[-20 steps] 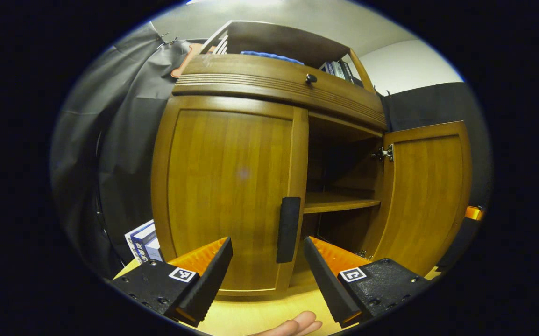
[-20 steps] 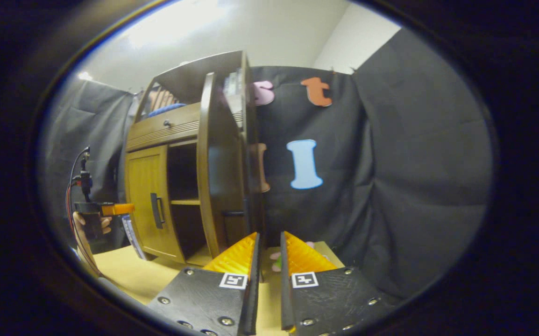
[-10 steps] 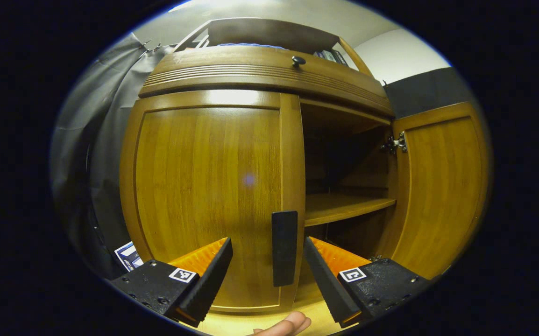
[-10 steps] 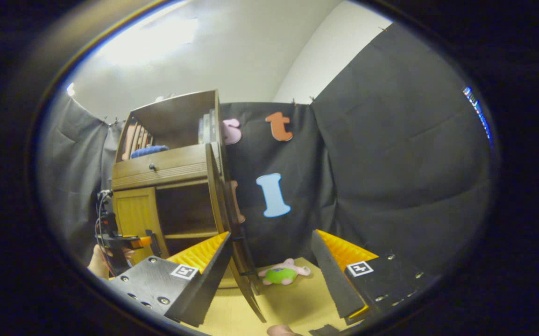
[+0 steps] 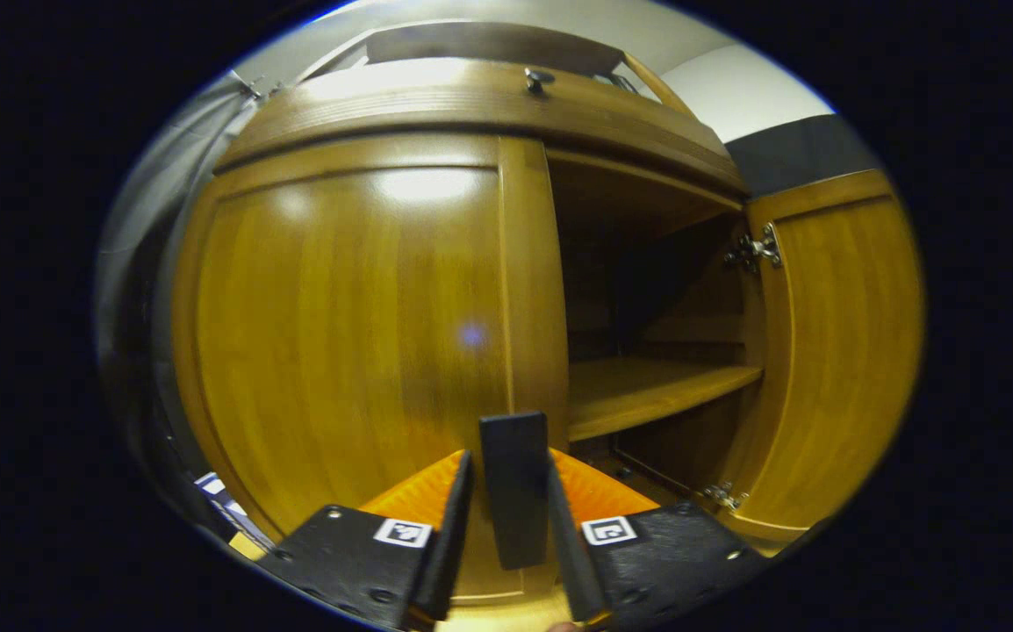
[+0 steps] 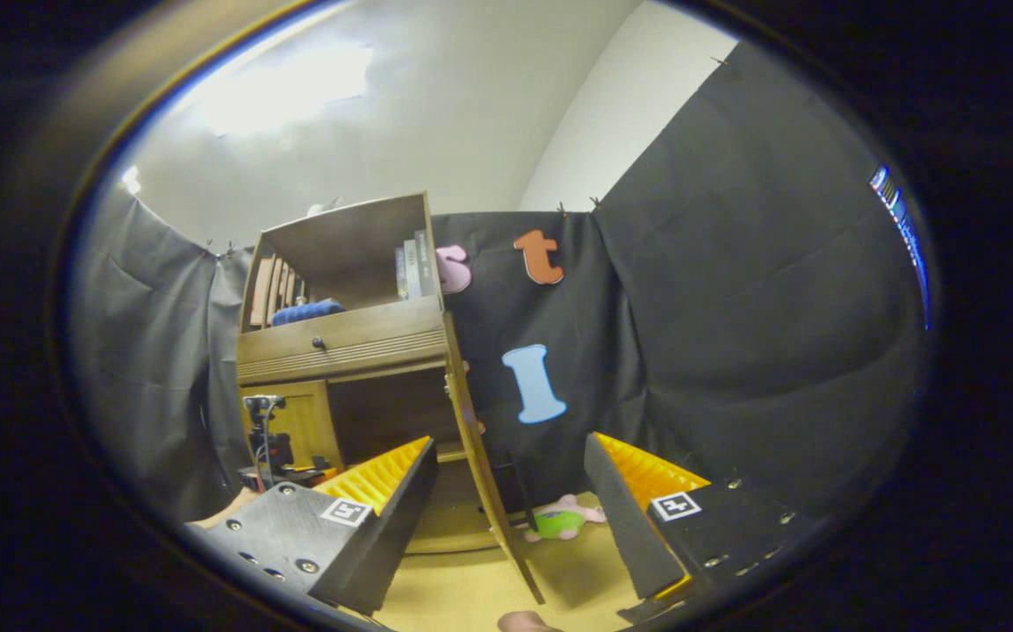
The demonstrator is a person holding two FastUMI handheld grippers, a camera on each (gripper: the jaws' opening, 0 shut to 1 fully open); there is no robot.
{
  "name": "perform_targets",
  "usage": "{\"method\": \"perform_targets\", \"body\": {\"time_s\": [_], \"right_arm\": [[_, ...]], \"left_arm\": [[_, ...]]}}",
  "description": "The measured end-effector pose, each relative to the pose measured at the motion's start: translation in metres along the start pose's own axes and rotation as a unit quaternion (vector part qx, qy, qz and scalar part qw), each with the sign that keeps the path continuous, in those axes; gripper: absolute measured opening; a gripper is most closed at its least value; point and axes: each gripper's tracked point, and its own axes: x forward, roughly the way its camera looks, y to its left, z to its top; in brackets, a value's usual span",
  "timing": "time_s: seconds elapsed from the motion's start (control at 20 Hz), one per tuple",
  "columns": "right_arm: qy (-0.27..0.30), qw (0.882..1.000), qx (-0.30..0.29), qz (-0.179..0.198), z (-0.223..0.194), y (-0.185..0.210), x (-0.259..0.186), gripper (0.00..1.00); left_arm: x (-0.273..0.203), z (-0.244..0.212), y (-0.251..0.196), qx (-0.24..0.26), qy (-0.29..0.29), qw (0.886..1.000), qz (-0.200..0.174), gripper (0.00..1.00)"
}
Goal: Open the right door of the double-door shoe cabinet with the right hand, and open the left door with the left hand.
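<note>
Plush toy (image 6: 559, 520) on table (image 6: 463, 597); books (image 6: 410, 270) above.

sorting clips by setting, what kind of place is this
Probably a staged recording booth set up like a home corner, not a lived-in room: black cloth lines the walls, a wooden shoe cabinet stands on a pale floor, and a small plush toy lies beside it.
</note>
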Motion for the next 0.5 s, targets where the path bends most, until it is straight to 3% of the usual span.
{"method": "perform_targets", "body": {"time_s": [0.15,0.2,0.5], "right_arm": [[0.002,1.000,-0.014,0.001,0.001,0.012,0.003,0.96],[0.005,1.000,-0.017,0.000,0.001,0.016,0.004,1.00],[0.023,0.999,-0.032,0.018,-0.010,0.041,0.004,0.96]], "left_arm": [[-0.003,0.005,0.001,0.006,-0.010,1.000,-0.006,0.31],[-0.004,0.009,0.000,0.005,-0.018,1.000,-0.011,0.32],[-0.018,0.012,-0.003,-0.005,-0.022,1.000,-0.021,0.33]]}}
